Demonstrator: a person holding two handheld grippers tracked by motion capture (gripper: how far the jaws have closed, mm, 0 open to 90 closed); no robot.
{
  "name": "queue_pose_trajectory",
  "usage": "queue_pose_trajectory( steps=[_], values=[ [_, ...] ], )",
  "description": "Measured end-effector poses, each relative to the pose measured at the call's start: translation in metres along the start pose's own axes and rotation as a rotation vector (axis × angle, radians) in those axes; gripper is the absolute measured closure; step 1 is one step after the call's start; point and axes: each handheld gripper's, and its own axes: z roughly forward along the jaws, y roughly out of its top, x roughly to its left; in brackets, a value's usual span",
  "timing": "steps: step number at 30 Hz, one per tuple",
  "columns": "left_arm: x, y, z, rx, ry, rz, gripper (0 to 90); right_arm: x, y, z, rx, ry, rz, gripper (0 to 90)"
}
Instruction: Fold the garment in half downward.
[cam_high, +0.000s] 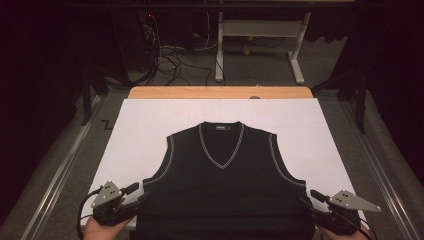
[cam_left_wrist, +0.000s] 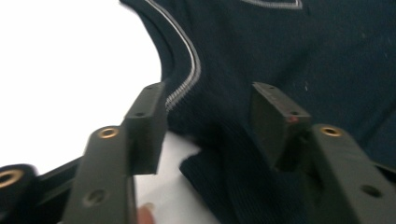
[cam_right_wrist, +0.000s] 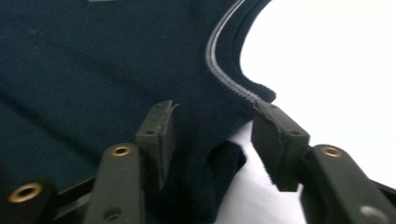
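Both my claws are matte black plastic with brass screw holes, and both stand apart, holding nothing. My left gripper (cam_left_wrist: 208, 114) has its flat pads on each side of the vest's (cam_high: 225, 180) left edge, just under the armhole. This vest is dark ribbed knit with pale striped trim and a V-neck, and it lies flat on the white sheet (cam_high: 145, 125) between my hands. My right gripper (cam_right_wrist: 212, 123) frames the right side edge in the same way. Its hem is cut off at the bottom of the high view.
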Motion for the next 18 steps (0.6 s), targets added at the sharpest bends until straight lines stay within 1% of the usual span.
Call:
queue_pose_trajectory(
  steps=[1,2,3,4,5,6,8,9,10,11,12,13,14,15,16,17,18],
  values=[
    [0.001,0.001,0.001,-0.004,0.003,0.001,36.9,-0.003,0.0,0.002,-0.006,-0.013,0.02,40.9],
    [0.002,0.001,0.001,-0.01,0.004,0.006,36.1,-0.005,0.0,0.002,-0.009,-0.017,0.027,38.7],
    [0.004,0.001,0.002,-0.021,0.015,0.007,34.0,-0.006,0.001,0.004,-0.017,-0.018,0.036,35.8],
    [0.004,0.001,0.002,-0.021,0.015,0.007,31.8,-0.006,0.001,0.004,-0.017,-0.018,0.036,35.8],
    [0.006,0.002,0.002,-0.025,0.015,-0.007,31.8,-0.008,0.001,0.005,-0.021,-0.023,0.032,32.6],
    [0.008,0.002,0.003,-0.03,0.012,-0.014,30.5,-0.009,0.002,0.006,-0.028,-0.029,0.043,29.0],
    [0.013,0.003,0.005,-0.042,0.002,-0.023,30.4,-0.011,0.005,0.009,-0.045,-0.022,0.056,24.6],
    [0.015,0.004,0.006,-0.044,0.001,-0.022,27.2,-0.012,0.009,0.013,-0.06,-0.013,0.069,20.7],
    [0.018,0.006,0.009,-0.042,0.006,-0.023,27.2,-0.012,0.009,0.013,-0.06,-0.013,0.069,20.7],
    [0.021,0.008,0.012,-0.041,0.007,-0.03,22.0,-0.013,0.015,0.019,-0.068,-0.026,0.062,17.8],
    [0.023,0.009,0.014,-0.039,0.009,-0.036,22.0,-0.013,0.015,0.019,-0.068,-0.026,0.062,17.8],
    [0.026,0.012,0.018,-0.027,0.022,-0.052,12.9,-0.014,0.02,0.023,-0.073,-0.032,0.058,16.0],
    [0.026,0.012,0.018,-0.027,0.022,-0.052,10.8,-0.014,0.02,0.023,-0.073,-0.032,0.058,16.0],
    [0.027,0.014,0.02,-0.025,0.033,-0.054,9.9,-0.015,0.025,0.029,-0.077,-0.033,0.055,13.8],
    [0.028,0.016,0.022,-0.025,0.042,-0.048,9.9,-0.015,0.025,0.029,-0.077,-0.033,0.055,13.8],
    [0.028,0.019,0.024,-0.026,0.046,-0.044,4.0,-0.017,0.031,0.034,-0.088,-0.023,0.046,7.8],
    [0.029,0.022,0.025,-0.02,0.049,-0.038,2.2,-0.018,0.034,0.037,-0.09,-0.016,0.044,5.0]
  ],
)
